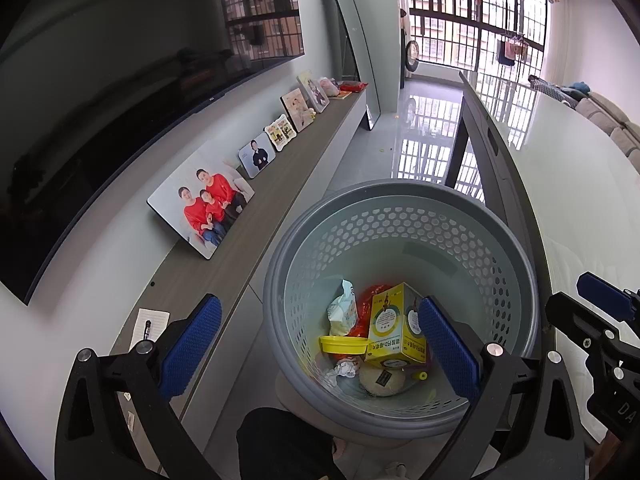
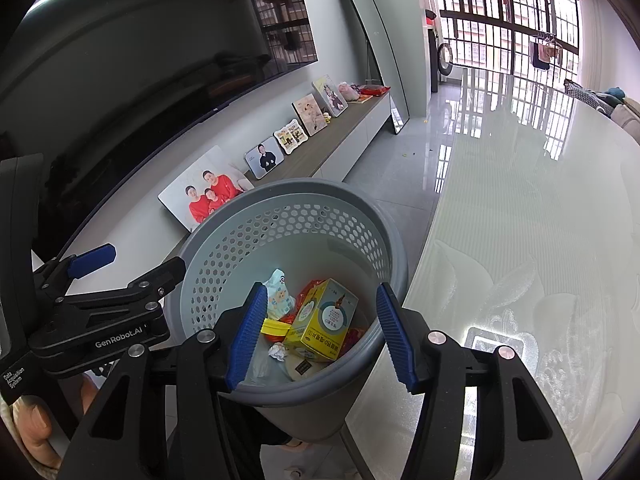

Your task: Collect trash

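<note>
Left wrist view: left gripper (image 1: pixel 320 344) wide open, blue pads far apart, nothing between them but air. Right under it, a grey trash basket (image 1: pixel 400 208) with holes in its wall, standing on the floor between a long low cabinet (image 1: pixel 256 248) and a white table (image 1: pixel 580 184). Inside the basket: yellow medicine box (image 1: pixel 394 328), yellow lid (image 1: pixel 343 345), white crumpled wrapper (image 1: pixel 343 308), something red (image 1: pixel 366 312) mostly hidden behind the box, a small paper ball (image 1: pixel 346 369), a round pale thing with a dark label (image 1: pixel 382 382), hard to name. Right blue pad covering part of the box. Far right edge: part of the right gripper (image 1: pixel 600 320), cut off, only one blue pad showing. On the cabinet: family photo (image 1: pixel 202 204) leaning on the wall, more small pictures behind it. Big dark TV (image 1: pixel 120 80) above. Notepad with pen (image 1: pixel 149 326) near the left pad. Something dark at the bottom, under the basket, too unclear to name.

Right wrist view: right gripper (image 2: pixel 320 336) about half open, empty, one pad over the inside of the basket (image 2: pixel 288 200), the other just outside its rim by the table (image 2: pixel 540 240). Same box (image 2: pixel 326 320), lid (image 2: pixel 275 327), wrapper (image 2: pixel 280 294) and paper ball (image 2: pixel 278 351) inside. Left gripper (image 2: pixel 120 268) at the left, one finger partly behind the basket wall. Thumb of a hand (image 2: pixel 36 428) at the bottom left corner, mostly cut off.
</note>
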Demonstrator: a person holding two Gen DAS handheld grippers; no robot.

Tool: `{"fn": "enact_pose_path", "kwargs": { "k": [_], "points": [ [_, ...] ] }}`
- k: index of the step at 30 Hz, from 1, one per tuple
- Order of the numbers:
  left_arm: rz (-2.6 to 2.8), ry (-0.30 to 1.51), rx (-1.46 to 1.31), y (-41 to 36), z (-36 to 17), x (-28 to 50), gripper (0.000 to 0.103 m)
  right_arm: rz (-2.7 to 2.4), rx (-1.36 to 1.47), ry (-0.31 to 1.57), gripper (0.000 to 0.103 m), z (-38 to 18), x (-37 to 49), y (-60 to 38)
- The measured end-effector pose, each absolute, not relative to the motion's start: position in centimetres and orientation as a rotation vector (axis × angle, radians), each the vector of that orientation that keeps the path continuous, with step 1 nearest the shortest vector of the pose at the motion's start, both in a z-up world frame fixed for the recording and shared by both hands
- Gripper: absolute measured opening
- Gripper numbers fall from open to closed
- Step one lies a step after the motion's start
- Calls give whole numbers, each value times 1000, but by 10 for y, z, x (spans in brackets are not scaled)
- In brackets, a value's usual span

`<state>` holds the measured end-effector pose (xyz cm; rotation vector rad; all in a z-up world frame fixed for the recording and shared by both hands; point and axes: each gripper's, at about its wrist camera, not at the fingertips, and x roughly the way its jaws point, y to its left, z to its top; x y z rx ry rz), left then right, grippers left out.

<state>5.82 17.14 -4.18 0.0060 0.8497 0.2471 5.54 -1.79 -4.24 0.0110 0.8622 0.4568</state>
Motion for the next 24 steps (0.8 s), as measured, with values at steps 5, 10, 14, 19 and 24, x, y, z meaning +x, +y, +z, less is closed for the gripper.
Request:
{"fn": "enact_pose_path", "kwargs": {
  "k": [5,10,14,19,24],
  "points": [
    [238,857,5,170,-43,58,97,457,11,861,55,-42,55,-17],
    [236,858,5,169,-42,58,97,456,12,862,55,-42,55,-18],
    [235,861,4,169,-43,58,97,457,12,862,55,-40,55,-18],
    [232,868,-16,171,-44,58,97,457,13,862,55,-40,55,-18],
    [232,864,-17,171,-43,57,97,457,12,860,55,-38,55,-18]
  ]
}}
